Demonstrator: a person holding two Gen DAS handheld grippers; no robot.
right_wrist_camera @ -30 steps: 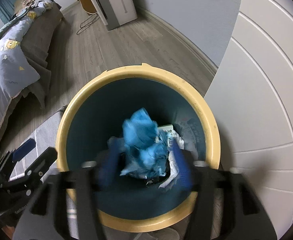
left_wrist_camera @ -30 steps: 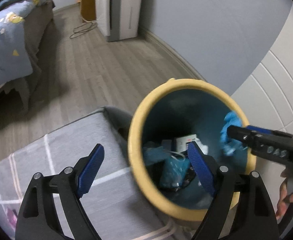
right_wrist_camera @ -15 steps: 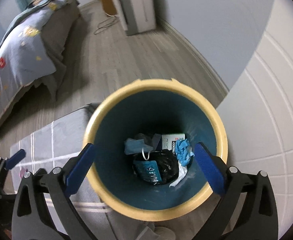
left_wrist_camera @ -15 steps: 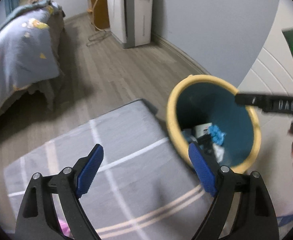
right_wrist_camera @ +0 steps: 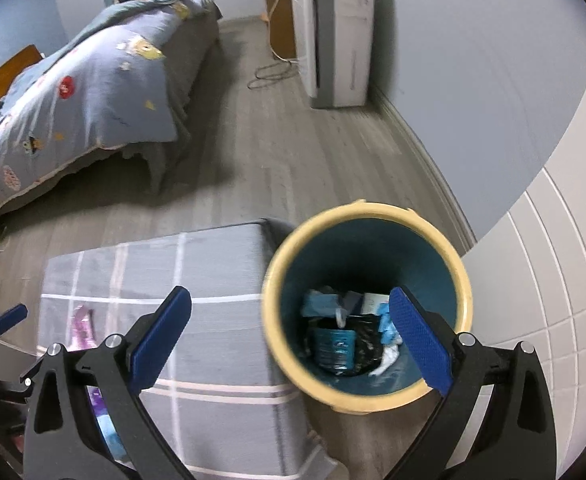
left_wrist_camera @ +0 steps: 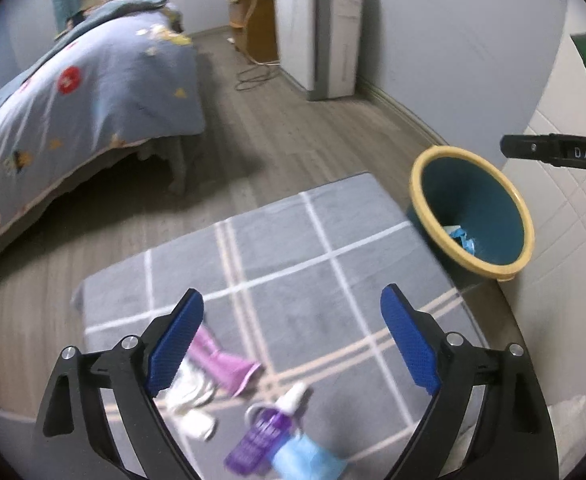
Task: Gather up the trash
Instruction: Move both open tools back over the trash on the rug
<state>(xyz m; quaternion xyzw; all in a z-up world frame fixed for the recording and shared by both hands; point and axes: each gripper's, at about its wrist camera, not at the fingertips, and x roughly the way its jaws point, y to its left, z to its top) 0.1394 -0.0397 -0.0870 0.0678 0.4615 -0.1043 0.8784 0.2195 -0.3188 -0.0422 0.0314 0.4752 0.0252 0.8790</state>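
Left gripper (left_wrist_camera: 293, 344) is hanging over the grey checked rug (left_wrist_camera: 293, 248) with its jaws spread wide, nothing between them. Right under it, at the near end of the rug, there's a little heap of leftover trash: a purple bottle (left_wrist_camera: 259, 438) with a white cap lying on its side, a light blue crumpled piece (left_wrist_camera: 307, 460) touching it, a pink wrapper (left_wrist_camera: 223, 362) just beside the left finger, and some white crumpled stuff (left_wrist_camera: 191, 400) next to that. It's all a bit blurry, so I can't tell exactly what the white bits are.

Right gripper (right_wrist_camera: 289, 344) is also fully released and empty — it's over the bin (right_wrist_camera: 367, 210), looking straight down into it. The bin is teal inside with a yellow rim and sits on the wood floor at the rug's far right corner, right up against the white panelled wall (right_wrist_camera: 553, 300). Inside: a black bag (right_wrist_camera: 357, 346), a teal packet (right_wrist_camera: 333, 344) on top of it, bright blue crumpled material (right_wrist_camera: 387, 324) on the right side, a white box (right_wrist_camera: 375, 302) behind, and something white at the bottom edge.

Further back there's the bed (left_wrist_camera: 73, 92) with a blue patterned quilt hanging down its side, and way at the far wall a tall white appliance (left_wrist_camera: 317, 32) beside a wooden cabinet (left_wrist_camera: 253, 24) — a cable (left_wrist_camera: 253, 74) is looped on the floor in front of them.
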